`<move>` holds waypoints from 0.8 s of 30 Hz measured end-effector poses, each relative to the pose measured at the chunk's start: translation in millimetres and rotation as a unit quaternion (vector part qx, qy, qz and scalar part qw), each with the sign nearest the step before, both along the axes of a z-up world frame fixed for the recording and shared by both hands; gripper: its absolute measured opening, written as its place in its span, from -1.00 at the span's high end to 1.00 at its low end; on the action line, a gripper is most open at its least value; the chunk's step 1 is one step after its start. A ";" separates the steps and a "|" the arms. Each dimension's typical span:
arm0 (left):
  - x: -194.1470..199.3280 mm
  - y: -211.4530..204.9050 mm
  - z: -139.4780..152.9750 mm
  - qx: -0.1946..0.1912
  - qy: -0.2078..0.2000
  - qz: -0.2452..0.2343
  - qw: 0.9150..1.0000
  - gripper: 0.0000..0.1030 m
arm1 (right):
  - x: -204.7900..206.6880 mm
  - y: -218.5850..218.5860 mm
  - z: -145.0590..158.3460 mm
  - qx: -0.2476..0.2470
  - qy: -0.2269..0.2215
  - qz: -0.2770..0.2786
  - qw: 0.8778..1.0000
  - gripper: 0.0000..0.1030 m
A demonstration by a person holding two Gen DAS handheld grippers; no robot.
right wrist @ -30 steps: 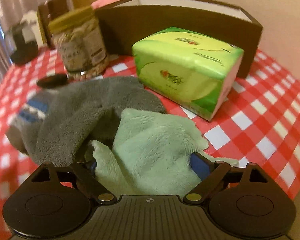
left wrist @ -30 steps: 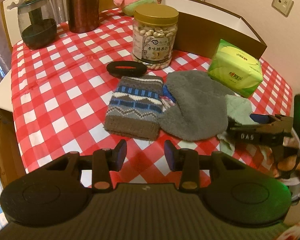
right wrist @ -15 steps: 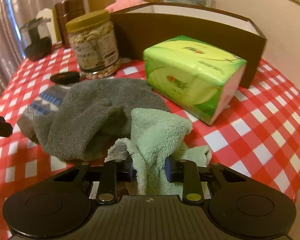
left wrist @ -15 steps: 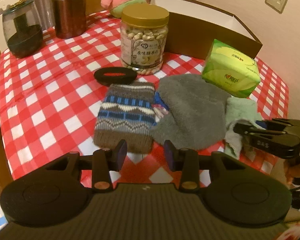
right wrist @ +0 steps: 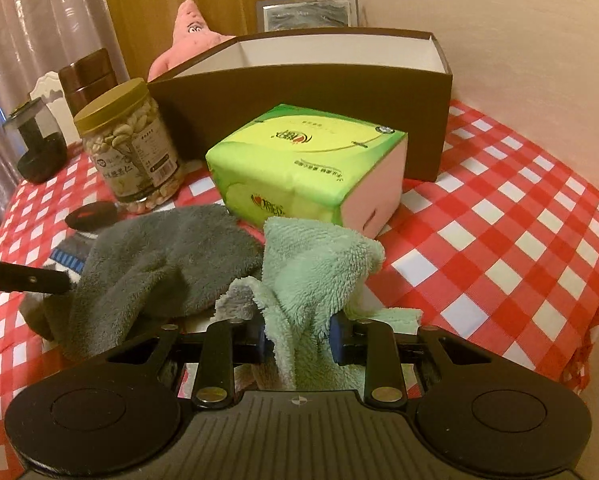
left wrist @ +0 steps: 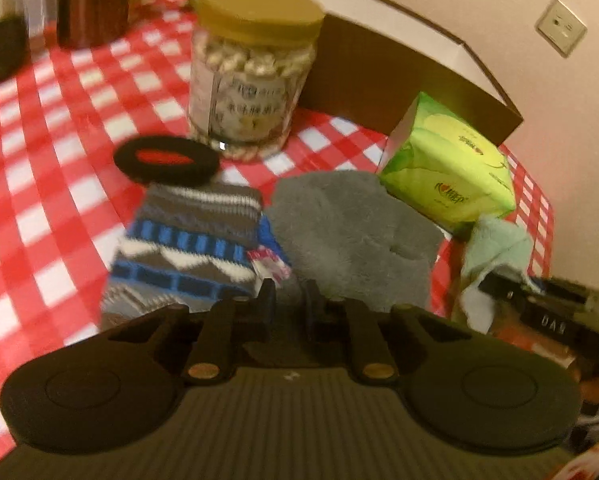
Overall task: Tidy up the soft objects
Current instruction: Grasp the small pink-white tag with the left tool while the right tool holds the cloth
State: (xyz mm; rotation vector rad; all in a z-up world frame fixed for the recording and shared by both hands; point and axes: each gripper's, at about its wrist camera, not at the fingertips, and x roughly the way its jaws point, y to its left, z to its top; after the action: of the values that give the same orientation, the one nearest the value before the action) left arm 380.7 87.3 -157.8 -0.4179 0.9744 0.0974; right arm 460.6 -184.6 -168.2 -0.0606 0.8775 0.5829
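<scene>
A grey fleece cloth [left wrist: 351,232] lies on the checked tablecloth beside a folded knitted piece [left wrist: 187,240] with blue and white bands. My left gripper [left wrist: 289,296] is low over the seam between them. Its jaws are closing, almost together, with the grey cloth's near edge between the pads; the view is blurred. My right gripper [right wrist: 299,340] is shut on a mint-green fleece cloth [right wrist: 315,264], which stands bunched up above the table. A green tissue pack [right wrist: 307,168] sits just behind it. The right gripper [left wrist: 539,312] also shows at the left wrist view's right edge.
An open brown box [right wrist: 299,92] stands at the back by the wall, a pink plush toy [right wrist: 187,36] behind it. A nut jar [left wrist: 251,76] and a black oval disc [left wrist: 165,158] sit behind the knitted piece. Dark canisters stand far left. The table edge [right wrist: 595,300] drops at right.
My left gripper moved forward and down to the grey cloth's near edge and its jaws narrowed. The right gripper shut on the green cloth and raised it off the table.
</scene>
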 end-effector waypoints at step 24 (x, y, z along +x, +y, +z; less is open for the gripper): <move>25.7 10.7 -27.0 -0.045 0.015 0.059 0.997 0.88 | 11.7 -1.6 -16.9 0.005 0.021 0.006 1.000 0.42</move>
State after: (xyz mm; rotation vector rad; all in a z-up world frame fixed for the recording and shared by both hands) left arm 406.4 98.0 -184.8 -0.5584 0.9864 0.1676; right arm 472.3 -186.2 -185.1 -0.0454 0.9155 0.6017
